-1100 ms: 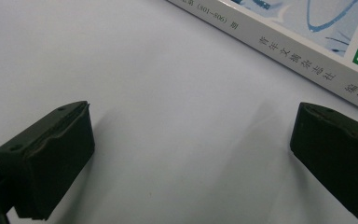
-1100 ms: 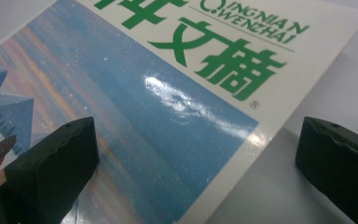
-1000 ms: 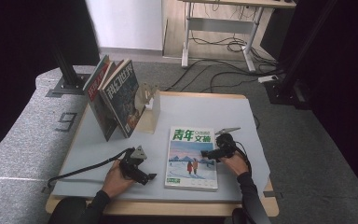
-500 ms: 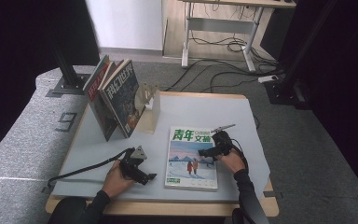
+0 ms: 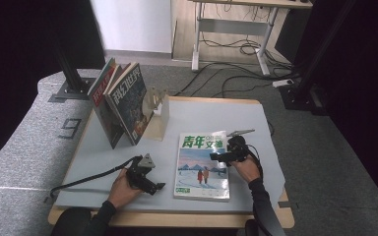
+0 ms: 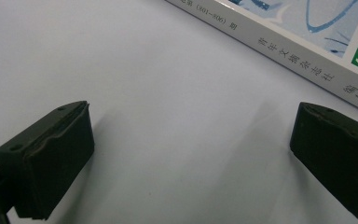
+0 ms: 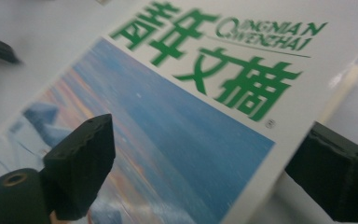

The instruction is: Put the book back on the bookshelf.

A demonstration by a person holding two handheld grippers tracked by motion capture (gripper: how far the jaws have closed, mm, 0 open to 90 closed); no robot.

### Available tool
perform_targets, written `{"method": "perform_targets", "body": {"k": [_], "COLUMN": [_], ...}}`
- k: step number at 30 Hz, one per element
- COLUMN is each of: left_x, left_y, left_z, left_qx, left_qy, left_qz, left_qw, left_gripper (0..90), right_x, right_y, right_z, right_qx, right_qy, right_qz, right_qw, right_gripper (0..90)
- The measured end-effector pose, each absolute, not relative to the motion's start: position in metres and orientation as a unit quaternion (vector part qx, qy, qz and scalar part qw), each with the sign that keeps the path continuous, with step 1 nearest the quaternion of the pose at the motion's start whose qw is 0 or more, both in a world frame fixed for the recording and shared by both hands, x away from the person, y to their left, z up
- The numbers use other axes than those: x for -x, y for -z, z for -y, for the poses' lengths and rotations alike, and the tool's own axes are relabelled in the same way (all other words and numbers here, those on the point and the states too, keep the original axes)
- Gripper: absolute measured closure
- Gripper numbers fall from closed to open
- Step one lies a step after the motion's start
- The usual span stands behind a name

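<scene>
Fingers of both my grippers stood apart with nothing pinched. On my right gripper (image 5: 222, 156) the jaws had just been closing in a little, one black pad over the cover and the other off past the edge, so the magazine's right edge lay between them, not yet pressed as far as I could tell. My left gripper (image 5: 147, 183) rested low on the table (image 5: 256, 123), jaws wide, with bare tabletop between them and the magazine's spine just beyond.

What I was after was the magazine (image 5: 202, 167), lying flat and face up near the front of the table, between my two hands. It looked thick for a magazine, square-backed, with a glossy cover (image 7: 186, 154). I judged it moderately heavy and somewhat floppy: taken by one corner it would sag, and the slick cover would let the pads slide. The cover alone would lift and crease if I caught only the top sheet. Best hold, I thought, was across the whole thickness at the open right edge, pads well in from the corner, with the left gripper steadying the spine (image 6: 303, 56).

Farther back on the left, other magazines (image 5: 123, 101) leaned upright against a wooden stand (image 5: 158, 114), well apart from mine.
</scene>
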State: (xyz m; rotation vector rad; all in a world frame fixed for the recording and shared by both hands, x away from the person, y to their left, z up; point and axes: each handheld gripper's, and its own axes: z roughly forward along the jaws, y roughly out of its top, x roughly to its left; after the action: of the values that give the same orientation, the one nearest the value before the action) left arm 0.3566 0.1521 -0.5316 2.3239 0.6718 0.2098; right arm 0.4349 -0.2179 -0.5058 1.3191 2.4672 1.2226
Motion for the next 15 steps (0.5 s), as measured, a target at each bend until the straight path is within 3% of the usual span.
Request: {"method": "perform_targets", "body": {"k": [10,15], "left_x": [-0.356,-0.356], "left_y": [0.532,0.532], "left_z": [-0.152,-0.152], "left_qx": [-0.897,-0.897], "left_qy": [-0.081,-0.082], "left_qz": [-0.259,-0.260], "left_qw": [0.349,0.349], "left_gripper": [0.0,0.0], "right_x": [-0.428,-0.423], "right_y": [0.506,0.510], "right_z": [0.217,0.225], "right_qx": [-0.424,-0.427], "right_qy": [-0.396,-0.394], "right_qz": [-0.814,-0.813], "right_qw": [0.041,0.035], "right_gripper": [18.9,29.6]}}
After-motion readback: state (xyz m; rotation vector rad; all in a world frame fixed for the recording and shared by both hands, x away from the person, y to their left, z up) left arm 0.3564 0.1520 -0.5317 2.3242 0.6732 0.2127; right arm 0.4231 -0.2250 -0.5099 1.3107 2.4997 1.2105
